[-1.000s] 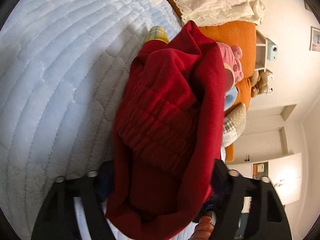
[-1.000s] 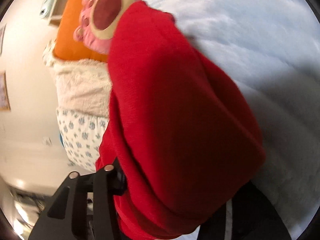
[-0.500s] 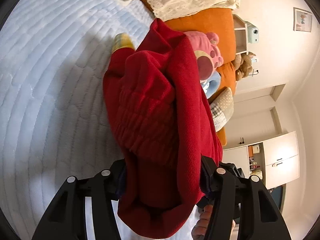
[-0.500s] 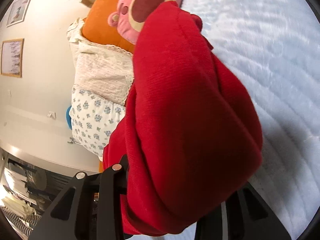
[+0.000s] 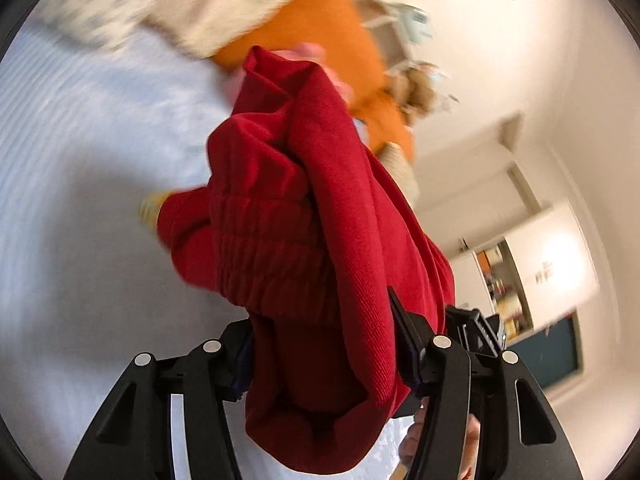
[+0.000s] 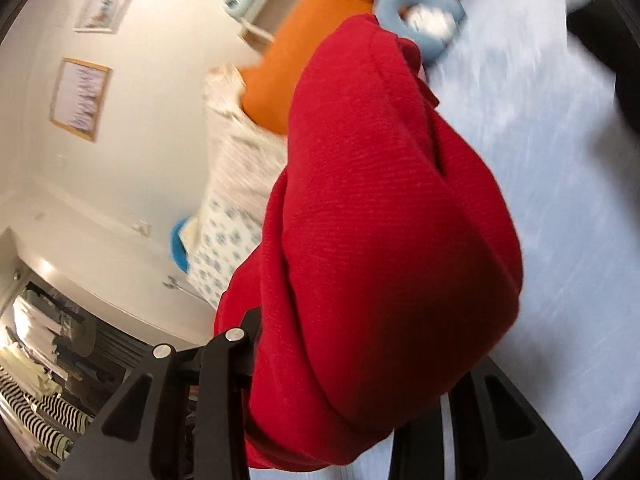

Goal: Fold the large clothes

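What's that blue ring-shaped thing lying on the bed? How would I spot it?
Start at the pale blue bedspread, then follow it to the orange cushions by the wall. The blue ring lies there, past the tip of the red garment. It is the only round, soft-blue thing with a white middle.

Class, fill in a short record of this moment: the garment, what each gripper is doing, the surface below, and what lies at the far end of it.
garment: red garment, bunched, held up
left gripper: shut on the red garment
right gripper: shut on the red garment
surface: pale blue quilted bed cover
far end: orange cushion, floral pillow
image quality: motion blur in both views
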The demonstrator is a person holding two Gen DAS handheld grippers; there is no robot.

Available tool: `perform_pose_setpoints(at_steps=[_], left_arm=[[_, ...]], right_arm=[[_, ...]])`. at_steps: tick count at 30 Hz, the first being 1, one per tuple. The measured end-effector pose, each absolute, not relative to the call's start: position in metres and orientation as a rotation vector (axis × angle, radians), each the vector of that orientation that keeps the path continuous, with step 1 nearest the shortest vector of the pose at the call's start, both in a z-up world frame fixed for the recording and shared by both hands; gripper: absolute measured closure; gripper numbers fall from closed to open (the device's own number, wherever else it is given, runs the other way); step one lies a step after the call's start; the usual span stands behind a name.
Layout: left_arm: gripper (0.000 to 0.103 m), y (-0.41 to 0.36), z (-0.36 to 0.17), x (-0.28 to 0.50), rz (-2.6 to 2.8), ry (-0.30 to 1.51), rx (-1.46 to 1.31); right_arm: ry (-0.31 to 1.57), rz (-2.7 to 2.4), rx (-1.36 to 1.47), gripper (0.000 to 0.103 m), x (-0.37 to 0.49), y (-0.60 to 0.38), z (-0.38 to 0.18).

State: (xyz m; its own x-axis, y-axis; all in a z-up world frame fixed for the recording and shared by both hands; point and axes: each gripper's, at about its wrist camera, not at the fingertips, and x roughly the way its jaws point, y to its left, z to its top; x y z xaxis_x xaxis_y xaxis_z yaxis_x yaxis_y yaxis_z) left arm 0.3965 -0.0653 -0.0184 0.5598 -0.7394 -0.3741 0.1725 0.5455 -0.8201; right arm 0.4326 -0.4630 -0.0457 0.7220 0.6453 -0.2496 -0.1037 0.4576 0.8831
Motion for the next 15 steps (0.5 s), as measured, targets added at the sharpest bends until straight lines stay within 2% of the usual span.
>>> perform_pose_setpoints(at_steps=[8,11,15], left_arm=[[0.044,-0.218,0.078,0.391,-0.898,0.645,-0.695],[0.044,-0.283,0.103,0.389,-1.003,0.609,-0.643],[0.044,-0.352,0.102,0.373,-1.089,0.618,-0.607]], right_arm=[[0.335,0.424,0.901,0.07,0.368,-0.618,0.048],[0.262,0.375,0.886,0.07,0.343,-0.671,0.061],[0.216,0.298,0.86,0.07,0.293,-0.733,0.048]])
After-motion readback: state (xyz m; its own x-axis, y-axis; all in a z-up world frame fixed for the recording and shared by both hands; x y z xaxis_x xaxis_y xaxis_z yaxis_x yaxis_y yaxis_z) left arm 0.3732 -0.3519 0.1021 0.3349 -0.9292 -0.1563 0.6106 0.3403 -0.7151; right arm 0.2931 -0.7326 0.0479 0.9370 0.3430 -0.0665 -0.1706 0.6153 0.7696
